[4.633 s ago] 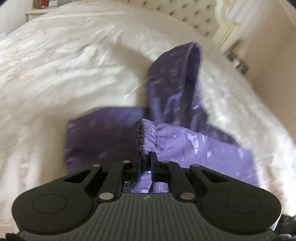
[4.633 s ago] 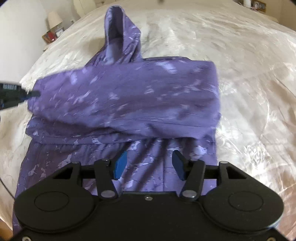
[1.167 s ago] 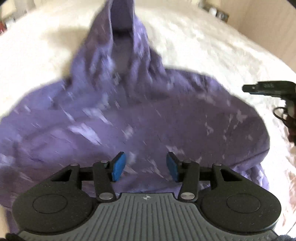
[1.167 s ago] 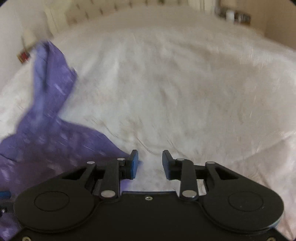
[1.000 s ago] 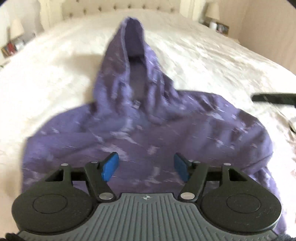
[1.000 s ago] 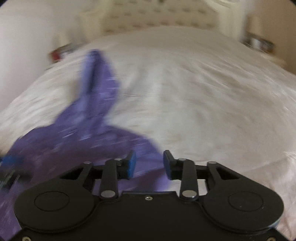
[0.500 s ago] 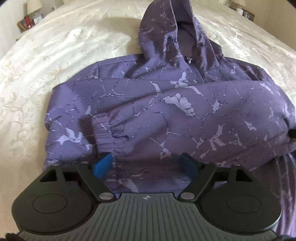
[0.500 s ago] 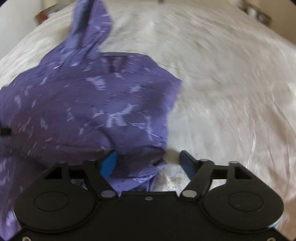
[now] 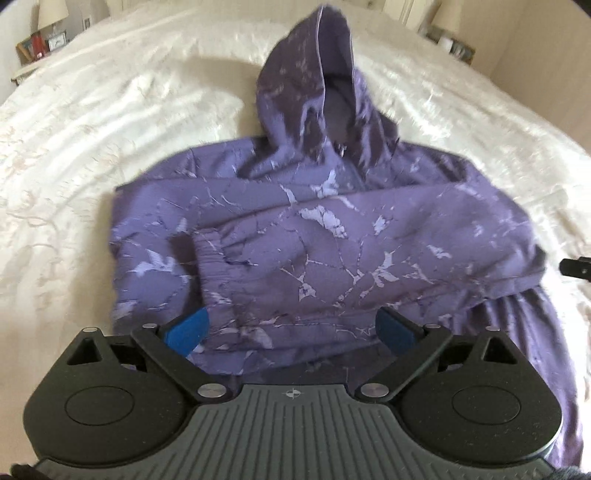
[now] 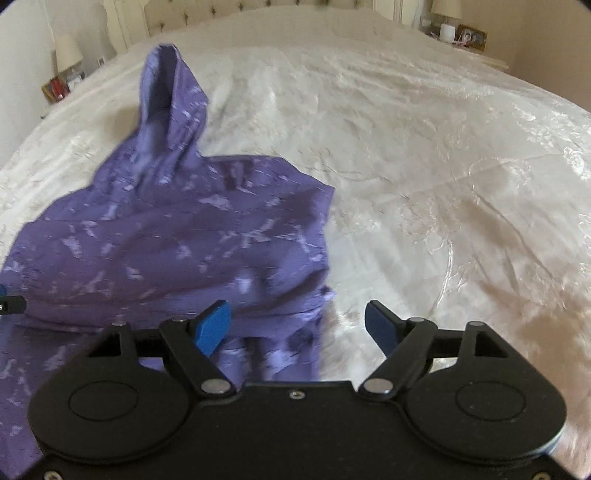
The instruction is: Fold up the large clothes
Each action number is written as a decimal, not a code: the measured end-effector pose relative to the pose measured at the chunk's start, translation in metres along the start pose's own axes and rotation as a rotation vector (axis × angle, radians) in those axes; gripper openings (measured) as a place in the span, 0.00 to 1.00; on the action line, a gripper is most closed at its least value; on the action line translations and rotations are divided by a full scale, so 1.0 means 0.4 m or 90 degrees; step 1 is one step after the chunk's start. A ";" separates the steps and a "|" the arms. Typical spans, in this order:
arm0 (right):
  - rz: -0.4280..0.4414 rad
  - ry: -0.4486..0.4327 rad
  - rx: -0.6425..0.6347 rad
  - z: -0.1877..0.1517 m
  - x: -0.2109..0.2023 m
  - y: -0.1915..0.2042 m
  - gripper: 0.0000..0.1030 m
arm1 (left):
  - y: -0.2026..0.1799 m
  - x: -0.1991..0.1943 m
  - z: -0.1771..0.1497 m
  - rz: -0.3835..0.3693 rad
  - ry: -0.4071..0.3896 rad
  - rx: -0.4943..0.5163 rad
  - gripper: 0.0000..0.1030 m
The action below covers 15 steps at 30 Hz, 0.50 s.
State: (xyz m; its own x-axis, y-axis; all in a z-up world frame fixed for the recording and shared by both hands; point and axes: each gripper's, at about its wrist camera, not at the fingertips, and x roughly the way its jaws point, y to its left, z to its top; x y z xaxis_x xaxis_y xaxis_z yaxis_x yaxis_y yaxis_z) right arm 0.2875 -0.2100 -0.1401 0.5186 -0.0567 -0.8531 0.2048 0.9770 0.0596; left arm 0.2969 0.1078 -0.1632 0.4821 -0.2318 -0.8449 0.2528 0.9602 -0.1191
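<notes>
A purple marbled hoodie (image 9: pixel 314 236) lies flat on a cream bedspread (image 9: pixel 92 147), hood (image 9: pixel 325 74) pointing to the headboard, both sleeves folded across the chest. My left gripper (image 9: pixel 291 328) is open and empty, just above the hoodie's lower body. My right gripper (image 10: pixel 297 323) is open and empty, over the hoodie's right edge (image 10: pixel 317 258); the hoodie (image 10: pixel 166 240) fills the left of that view. The right gripper's tip (image 9: pixel 576 266) shows at the left wrist view's right edge.
The bedspread (image 10: pixel 443 166) stretches wide to the right of the hoodie. A tufted headboard (image 10: pixel 258 7) stands at the far end. Nightstands with lamps and small items stand at both far corners (image 9: pixel 40 40) (image 10: pixel 461 33).
The left gripper let go of the sleeve cuff it held, now laid across the chest. Both grippers pulled back toward the hem and opened wider; the right swung back over the hoodie's right edge.
</notes>
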 end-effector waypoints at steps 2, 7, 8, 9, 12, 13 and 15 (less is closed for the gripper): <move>0.004 -0.010 -0.002 0.008 -0.011 0.028 0.79 | 0.018 -0.025 0.008 0.001 -0.014 -0.002 0.93; 0.017 -0.033 -0.019 0.062 0.006 0.109 0.79 | 0.051 -0.037 0.092 0.023 -0.050 -0.032 0.85; 0.021 -0.038 -0.021 0.081 0.012 0.124 0.79 | 0.055 -0.036 0.115 0.025 -0.059 -0.042 0.83; 0.024 -0.043 -0.026 0.103 0.021 0.141 0.79 | 0.057 -0.035 0.141 0.029 -0.071 -0.051 0.81; 0.033 -0.063 -0.052 0.174 0.050 0.190 0.79 | 0.037 -0.018 0.218 0.088 -0.103 -0.046 0.72; 0.039 -0.072 -0.061 0.202 0.063 0.206 0.79 | 0.029 -0.008 0.239 0.107 -0.106 -0.036 0.71; 0.056 -0.085 -0.075 0.255 0.095 0.232 0.78 | 0.008 0.020 0.296 0.129 -0.112 -0.018 0.66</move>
State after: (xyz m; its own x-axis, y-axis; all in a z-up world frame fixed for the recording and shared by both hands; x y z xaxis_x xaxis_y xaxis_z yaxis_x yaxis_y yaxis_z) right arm 0.4110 -0.1425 -0.1140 0.6367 0.0105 -0.7710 0.0593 0.9963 0.0626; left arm 0.4008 0.0906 -0.1085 0.6597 -0.0553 -0.7495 0.1139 0.9931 0.0270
